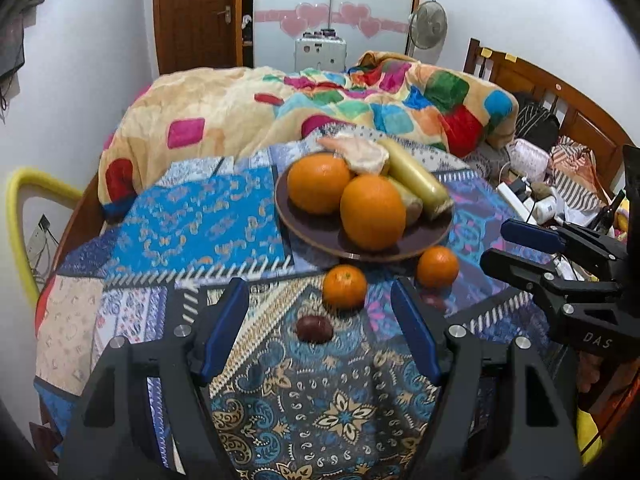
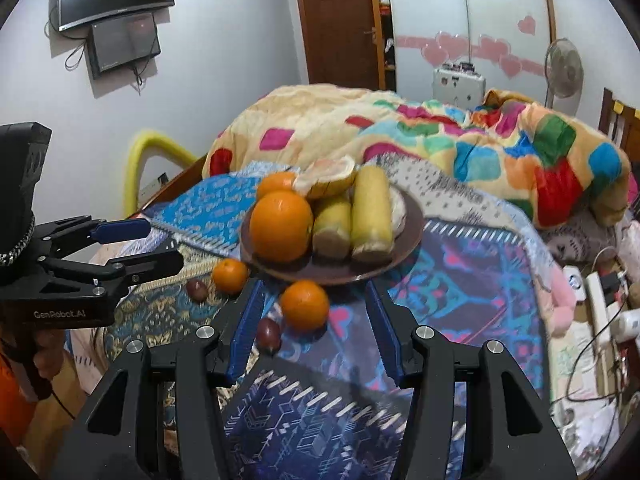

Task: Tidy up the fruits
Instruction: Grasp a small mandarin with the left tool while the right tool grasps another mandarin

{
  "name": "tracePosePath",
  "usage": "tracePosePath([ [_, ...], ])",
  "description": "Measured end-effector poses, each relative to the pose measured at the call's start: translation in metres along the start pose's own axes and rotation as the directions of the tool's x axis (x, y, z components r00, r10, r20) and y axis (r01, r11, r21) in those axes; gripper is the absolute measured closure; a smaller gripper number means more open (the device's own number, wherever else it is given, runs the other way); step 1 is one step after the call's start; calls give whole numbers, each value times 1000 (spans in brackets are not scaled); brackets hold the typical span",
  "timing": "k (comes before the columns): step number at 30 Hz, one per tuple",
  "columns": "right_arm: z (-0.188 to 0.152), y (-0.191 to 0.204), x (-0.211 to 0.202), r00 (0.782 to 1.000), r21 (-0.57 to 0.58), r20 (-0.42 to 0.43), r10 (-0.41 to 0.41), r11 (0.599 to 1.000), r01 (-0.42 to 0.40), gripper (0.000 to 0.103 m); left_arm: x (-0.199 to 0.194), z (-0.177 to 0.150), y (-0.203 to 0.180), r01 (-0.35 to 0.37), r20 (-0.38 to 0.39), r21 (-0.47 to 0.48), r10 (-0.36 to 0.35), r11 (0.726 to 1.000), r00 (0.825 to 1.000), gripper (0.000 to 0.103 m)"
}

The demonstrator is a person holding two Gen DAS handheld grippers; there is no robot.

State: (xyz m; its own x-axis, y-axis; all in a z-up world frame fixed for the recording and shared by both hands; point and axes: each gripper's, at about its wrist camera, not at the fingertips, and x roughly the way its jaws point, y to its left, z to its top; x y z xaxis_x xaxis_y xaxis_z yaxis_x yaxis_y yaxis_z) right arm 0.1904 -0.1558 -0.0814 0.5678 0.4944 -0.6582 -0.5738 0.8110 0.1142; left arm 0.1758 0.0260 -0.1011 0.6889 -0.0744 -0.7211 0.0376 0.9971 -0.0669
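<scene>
On the bed, the plate (image 1: 320,236) holds large fruit; two small oranges (image 1: 344,286) and two dark fruits (image 1: 314,328) lie loose beside it. Left claw (image 1: 320,332) and right claw (image 2: 316,332) both gape empty.

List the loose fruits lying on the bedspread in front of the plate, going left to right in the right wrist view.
Dark purple fruit → small orange → second dark purple fruit → larger orange, all off the plate.

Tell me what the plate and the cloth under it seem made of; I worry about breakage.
Plate: likely glazed ceramic or glass, dark brown and smooth with a faint sheen and a thin hard rim; plastic cannot be ruled out.
Cloth: woven printed fabric, matte, lying soft with slight wrinkles.
</scene>
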Motion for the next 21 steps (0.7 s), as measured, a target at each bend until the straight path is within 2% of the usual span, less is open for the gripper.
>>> tracePosePath([
  [9, -12, 3, 35, 997, 22, -69, 34, 999, -32, 54, 33, -15, 2, 53, -64, -8, -53, 999, 997, 30],
  [12, -12, 2, 40, 996, 31, -77, 51, 998, -49, 54, 40, -15, -1, 63, -66, 0, -63, 998, 996, 34],
  [15, -11, 3, 43, 995, 34, -77, 58, 998, -55, 61, 43, -14, -4, 74, -65, 9, -73, 997, 995, 36],
  [21, -12, 2, 45, 996, 24, -74, 41, 999, -40, 69, 51, -11, -9, 78, -64, 26, -76, 997, 995, 51],
])
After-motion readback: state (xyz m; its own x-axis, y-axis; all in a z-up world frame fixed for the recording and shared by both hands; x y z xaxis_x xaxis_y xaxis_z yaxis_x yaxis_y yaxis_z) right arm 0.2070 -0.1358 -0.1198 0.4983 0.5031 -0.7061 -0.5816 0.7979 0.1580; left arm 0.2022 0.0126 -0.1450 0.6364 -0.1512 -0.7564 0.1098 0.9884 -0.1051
